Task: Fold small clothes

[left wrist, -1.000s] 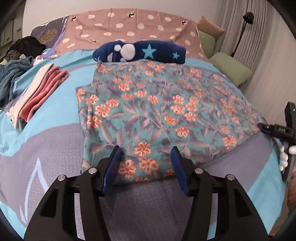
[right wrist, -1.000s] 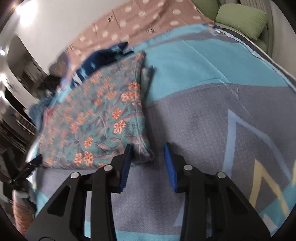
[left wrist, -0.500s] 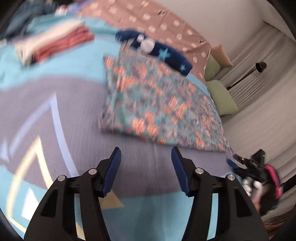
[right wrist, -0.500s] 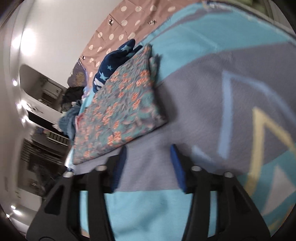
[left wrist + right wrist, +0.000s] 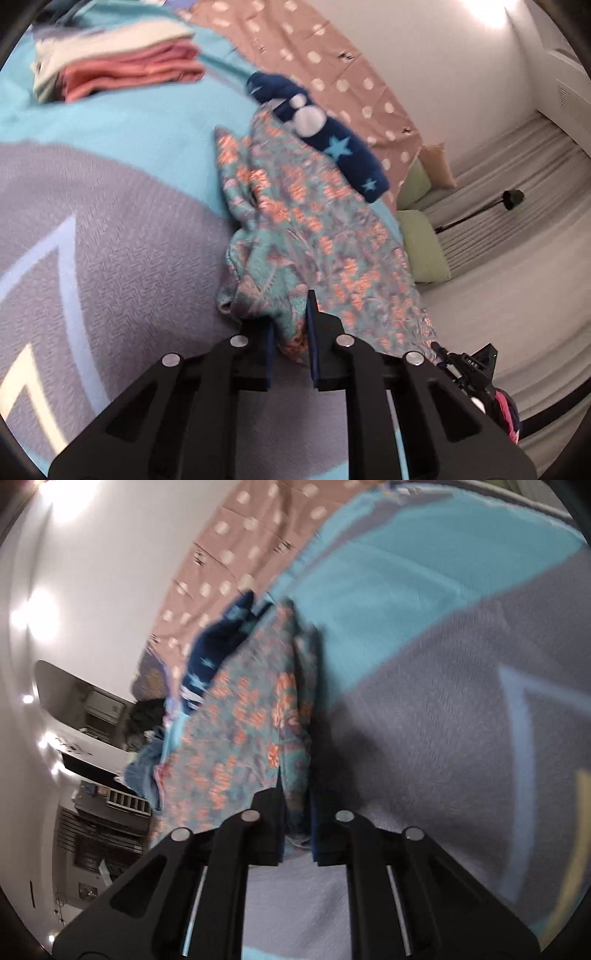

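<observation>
The flowery cloth (image 5: pixel 317 236) lies on the bed cover (image 5: pixel 110 229), which is blue and grey. The cloth is teal with orange flowers. The left claw (image 5: pixel 290 325) has just been closing, and now it pinches one near corner of the flowery cloth. The cloth bunches up in wrinkles right in front of its blue pads (image 5: pixel 309 321). The right claw (image 5: pixel 297 812) has just been closing too. It pinches the other near corner of the same cloth (image 5: pixel 251 731), and the cloth's edge runs straight away from it. In the left view, the right claw (image 5: pixel 465 363) shows low on the right, at the far end of the cloth's near edge. A dark blue cloth with stars (image 5: pixel 325 133) lies at the far end of the flowery one, touching it. A folded pile in pink and white (image 5: pixel 122 62) sits well apart on the blue part of the bed. A brown sheet with white dots (image 5: pixel 325 62) lies behind, and green pillows (image 5: pixel 424 243) sit beside the bed
</observation>
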### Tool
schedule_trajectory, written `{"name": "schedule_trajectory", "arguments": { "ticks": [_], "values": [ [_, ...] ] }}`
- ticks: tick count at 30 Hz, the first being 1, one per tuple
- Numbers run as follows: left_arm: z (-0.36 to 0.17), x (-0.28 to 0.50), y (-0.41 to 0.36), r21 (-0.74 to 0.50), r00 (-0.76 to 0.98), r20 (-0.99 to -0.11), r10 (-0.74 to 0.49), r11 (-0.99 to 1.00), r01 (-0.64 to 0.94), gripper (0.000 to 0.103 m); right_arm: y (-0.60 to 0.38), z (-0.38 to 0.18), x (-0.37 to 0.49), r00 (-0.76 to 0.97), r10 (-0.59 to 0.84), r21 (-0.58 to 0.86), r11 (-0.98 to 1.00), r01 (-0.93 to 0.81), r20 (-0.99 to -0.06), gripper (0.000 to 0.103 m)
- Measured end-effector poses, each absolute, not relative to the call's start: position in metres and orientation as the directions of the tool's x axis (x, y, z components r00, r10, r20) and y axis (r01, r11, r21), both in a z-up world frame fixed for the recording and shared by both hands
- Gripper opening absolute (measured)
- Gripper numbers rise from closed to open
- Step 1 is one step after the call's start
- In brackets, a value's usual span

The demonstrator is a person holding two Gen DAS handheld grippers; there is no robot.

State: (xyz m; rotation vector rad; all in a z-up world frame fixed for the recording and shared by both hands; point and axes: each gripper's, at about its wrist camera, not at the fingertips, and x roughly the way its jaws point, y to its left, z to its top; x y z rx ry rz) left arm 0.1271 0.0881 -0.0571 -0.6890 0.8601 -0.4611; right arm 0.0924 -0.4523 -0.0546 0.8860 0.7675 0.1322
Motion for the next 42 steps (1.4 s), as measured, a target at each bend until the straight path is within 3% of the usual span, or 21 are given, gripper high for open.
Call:
{"name": "schedule_trajectory", "arguments": {
  "ticks": [3,6,10,12,15,18,20,23,26,29,34,39,42],
  "values": [
    [-0.031,0.106,0.080,-0.665,0.581,-0.525,-0.622,0.726,0.175,0.013,-0.455,-0.024,0.075,0.747,0.398,0.709,0.692,0.137,-0.532,0.006],
    [-0.020,0.081,0.074,-0.636,0.552,-0.555,-0.623,0.745,0.202,0.013,-0.455,-0.011,0.052,0.741,0.339,0.634,0.759,0.149,-0.580,0.006],
    [-0.035,0.054,0.077,-0.587,0.525,-0.617,-0.586,0.787,0.188,0.016,-0.458,-0.034,0.019,0.680,0.362,0.634,0.747,0.198,-0.638,0.006],
    [-0.050,0.046,0.085,-0.538,0.519,-0.684,-0.512,0.835,0.115,0.020,-0.458,-0.052,0.008,0.636,0.335,0.590,0.771,0.238,-0.695,0.009],
    [-0.054,0.036,0.100,-0.512,0.546,-0.700,-0.460,0.856,0.065,0.020,-0.460,-0.054,-0.003,0.644,0.227,0.497,0.824,0.273,-0.730,0.025],
    [-0.031,0.027,0.099,-0.316,0.658,-0.710,-0.251,0.949,0.022,0.026,-0.455,-0.033,-0.008,0.694,0.115,0.412,0.868,0.277,-0.711,0.025],
    [-0.013,0.023,0.093,-0.248,0.721,-0.665,-0.196,0.968,0.034,0.027,-0.438,-0.020,-0.004,0.724,0.090,0.364,0.902,0.231,-0.684,0.025],
    [-0.005,0.028,0.081,-0.345,0.731,-0.603,-0.321,0.930,0.123,0.031,-0.398,-0.011,0.008,0.744,0.147,0.315,0.945,0.089,-0.652,0.025],
    [-0.022,0.045,0.049,-0.345,0.663,-0.631,-0.403,0.911,0.226,0.042,-0.363,-0.014,0.022,0.726,0.203,0.278,0.960,-0.018,-0.657,0.039],
    [-0.055,0.055,0.036,-0.296,0.604,-0.712,-0.357,0.933,0.203,0.043,-0.357,-0.045,0.032,0.640,0.201,0.280,0.960,0.023,-0.742,0.042],
    [-0.056,0.057,0.043,-0.366,0.591,-0.676,-0.440,0.897,0.248,0.059,-0.357,-0.056,0.027,0.666,0.171,0.255,0.967,0.030,-0.727,0.042],
    [-0.050,0.055,0.025,-0.280,0.596,-0.695,-0.403,0.914,0.292,0.069,-0.339,-0.055,0.030,0.641,0.163,0.187,0.982,-0.031,-0.750,0.066],
    [-0.043,0.052,0.022,-0.300,0.600,-0.677,-0.425,0.905,0.302,0.069,-0.326,-0.053,0.030,0.638,0.114,0.106,0.993,-0.050,-0.762,0.068]
  ]
}}
